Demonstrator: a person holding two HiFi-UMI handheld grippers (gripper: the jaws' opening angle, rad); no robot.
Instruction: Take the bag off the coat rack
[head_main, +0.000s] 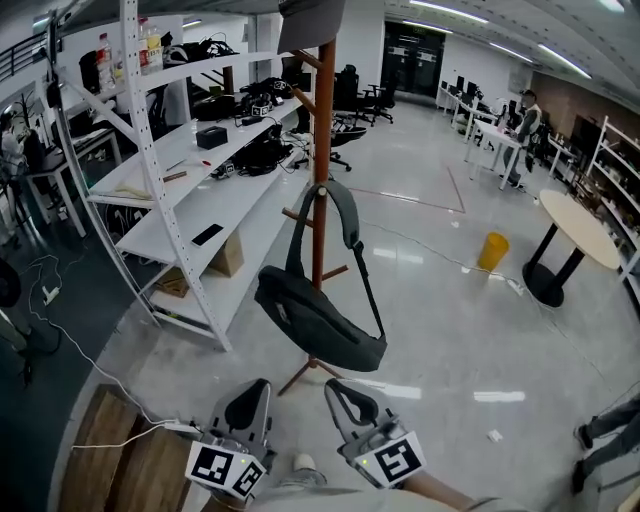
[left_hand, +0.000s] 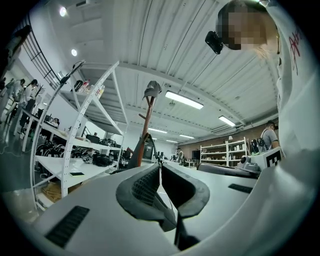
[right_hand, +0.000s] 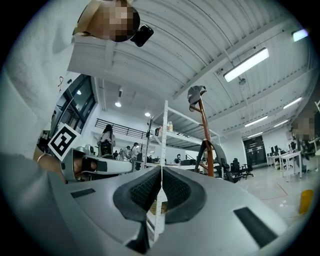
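Note:
A dark grey shoulder bag (head_main: 320, 320) hangs by its strap from a peg on the brown wooden coat rack (head_main: 323, 130), which has a grey cap (head_main: 310, 22) on top. Both grippers are low in the head view, close to my body and short of the bag. My left gripper (head_main: 253, 392) is shut with nothing between its pads. My right gripper (head_main: 337, 393) is also shut and empty. In the left gripper view the rack (left_hand: 146, 125) stands ahead beyond the left gripper (left_hand: 160, 167). In the right gripper view the rack (right_hand: 205, 140) rises to the right of the right gripper (right_hand: 162, 170).
White metal shelving (head_main: 200, 190) loaded with gear stands left of the rack. A yellow bin (head_main: 492, 250) and a round table (head_main: 580, 225) are off to the right. Wooden boards (head_main: 120, 460) and a white cable lie at the lower left.

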